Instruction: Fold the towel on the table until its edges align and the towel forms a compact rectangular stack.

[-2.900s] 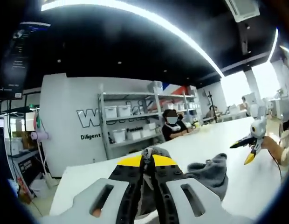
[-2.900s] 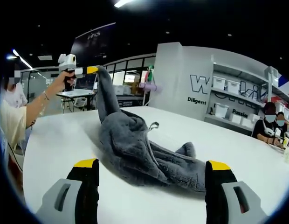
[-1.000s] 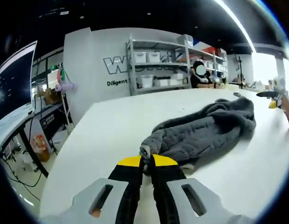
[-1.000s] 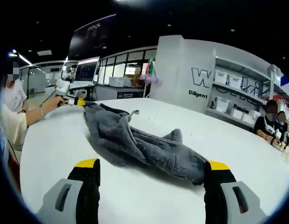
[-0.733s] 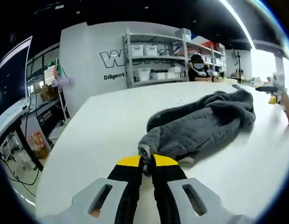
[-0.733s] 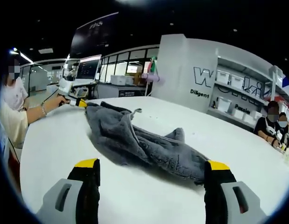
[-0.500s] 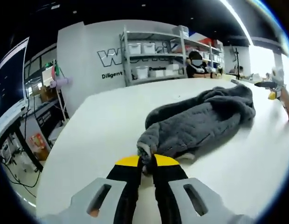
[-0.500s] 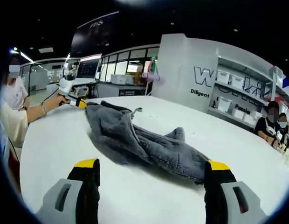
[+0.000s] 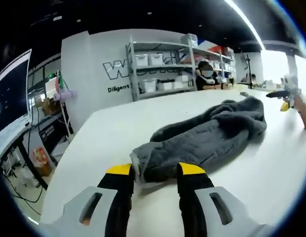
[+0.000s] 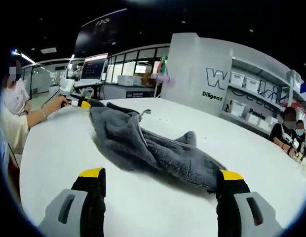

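Your left tongs (image 9: 155, 172) stood apart over the bench (image 9: 108, 133), the near corner of the towel (image 9: 207, 136) lying loose between the jaws and gripped by neither. Your right tongs (image 10: 160, 176) were also wide apart and held nothing; the towel's bunched end lay just ahead of them.

The towel lay as a long, crumpled ridge across the middle of the bench, no edge aligned with another. In my judgement the folding had not properly begun: the cloth needed spreading flat first.

To do that step well, you would have wanted each tongs closed on a true corner, single layer only, then drawn apart and low along the bench until the ridge opened. A hanging loop (image 10: 144, 113) showed on the upper side of the heap; it marked a hem and was a fair guide to where a corner lay.

Room was ample. Bare bench surrounded the towel on all sides, and it lay well clear of the bench's far edge (image 9: 143, 101). Seated people (image 10: 290, 129) worked at the far end, well apart from the towel.
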Available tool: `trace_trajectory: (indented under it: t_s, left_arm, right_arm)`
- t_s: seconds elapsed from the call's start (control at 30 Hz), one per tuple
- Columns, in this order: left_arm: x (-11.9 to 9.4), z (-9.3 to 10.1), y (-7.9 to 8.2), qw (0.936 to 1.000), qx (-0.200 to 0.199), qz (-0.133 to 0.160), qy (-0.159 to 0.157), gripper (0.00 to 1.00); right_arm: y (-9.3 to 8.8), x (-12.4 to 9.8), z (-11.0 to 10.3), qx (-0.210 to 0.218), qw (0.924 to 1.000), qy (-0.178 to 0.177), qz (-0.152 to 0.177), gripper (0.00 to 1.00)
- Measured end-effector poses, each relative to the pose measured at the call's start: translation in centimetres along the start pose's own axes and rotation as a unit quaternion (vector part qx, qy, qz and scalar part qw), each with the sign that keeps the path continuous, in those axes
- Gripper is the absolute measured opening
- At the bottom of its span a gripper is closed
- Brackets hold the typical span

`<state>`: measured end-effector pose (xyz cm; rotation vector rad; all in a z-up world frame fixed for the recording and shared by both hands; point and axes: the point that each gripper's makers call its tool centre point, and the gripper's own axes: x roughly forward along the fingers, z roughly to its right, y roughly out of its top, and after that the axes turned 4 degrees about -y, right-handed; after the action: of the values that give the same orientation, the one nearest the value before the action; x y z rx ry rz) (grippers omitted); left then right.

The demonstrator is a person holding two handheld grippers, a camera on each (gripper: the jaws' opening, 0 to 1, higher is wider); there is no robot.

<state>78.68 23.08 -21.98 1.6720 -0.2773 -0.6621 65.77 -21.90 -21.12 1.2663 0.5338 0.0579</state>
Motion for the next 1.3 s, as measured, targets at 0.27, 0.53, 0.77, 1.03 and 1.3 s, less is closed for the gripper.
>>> trace_trajectory:
  t_s: [0.27,0.53,0.77,1.03,1.3]
  left_arm:
    - [-0.8,1.5,3.3,0.9962,-0.021,0.079,-0.029,0.71]
    - [-0.6,3.2,4.7,0.9931,-0.021,0.100,-0.059,0.98]
    - [-0.4,4.5,5.3,0.9900,-0.032,0.105,-0.089,0.99]
    - [0.1,5.6,5.3,0.9903,-0.020,0.095,-0.100,0.99]
    - [0.1,6.0,5.7,0.9903,-0.013,0.091,-0.105,0.99]
  right_arm:
    - [-0.5,0.3,-0.1,-0.006,0.9999,0.002,-0.010,0.94]
    - [-0.4,0.5,-0.1,-0.004,1.0000,0.003,-0.005,0.95]
    - [-0.4,0.8,-0.1,0.000,1.0000,0.005,-0.003,0.95]
    - [-0.2,1.3,-0.3,0.003,0.9999,0.015,0.001,0.94]
    - [0.1,2.1,-0.7,0.004,0.9997,0.026,0.004,0.93]
